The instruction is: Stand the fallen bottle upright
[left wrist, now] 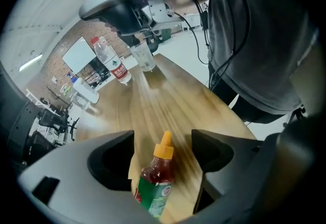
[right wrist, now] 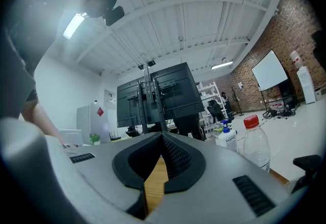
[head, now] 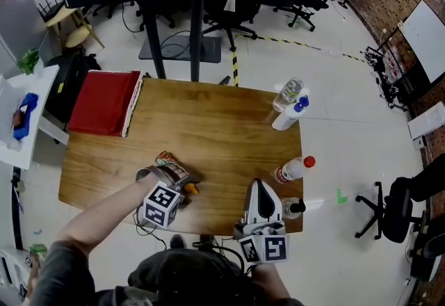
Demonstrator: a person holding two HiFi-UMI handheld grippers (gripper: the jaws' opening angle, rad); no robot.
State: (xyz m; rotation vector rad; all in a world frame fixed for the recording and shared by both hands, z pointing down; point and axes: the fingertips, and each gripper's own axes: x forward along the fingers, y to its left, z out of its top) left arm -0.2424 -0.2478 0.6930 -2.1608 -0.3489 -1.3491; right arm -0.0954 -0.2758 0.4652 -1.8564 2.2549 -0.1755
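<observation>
On the wooden table (head: 208,124), close to its near edge, the fallen bottle (head: 189,189) is seen lying on its side. It is a small sauce bottle with an orange nozzle cap, red contents and a green label. It is straddled by the left gripper (head: 170,174), which is tilted steeply down over it. In the left gripper view the bottle (left wrist: 155,177) is found between the two jaws of that gripper (left wrist: 162,139), its cap pointing away from the camera. The jaws are spread wide, and bare wood is seen on both sides of the cap, so the bottle is not clamped.

Just to the right, the right gripper (head: 259,186) is held level above the table's near edge. In its own view the jaws (right wrist: 162,141) are closed tip to tip, with nothing between them.

Beyond it, by the right edge, a small clear container (head: 293,208) and a clear bottle with a red cap (head: 295,167) are set. At the far right corner a white spray bottle (head: 290,115) and a clear water bottle (head: 288,92) are placed together. A red cloth (head: 104,101) is laid at the far left corner.
</observation>
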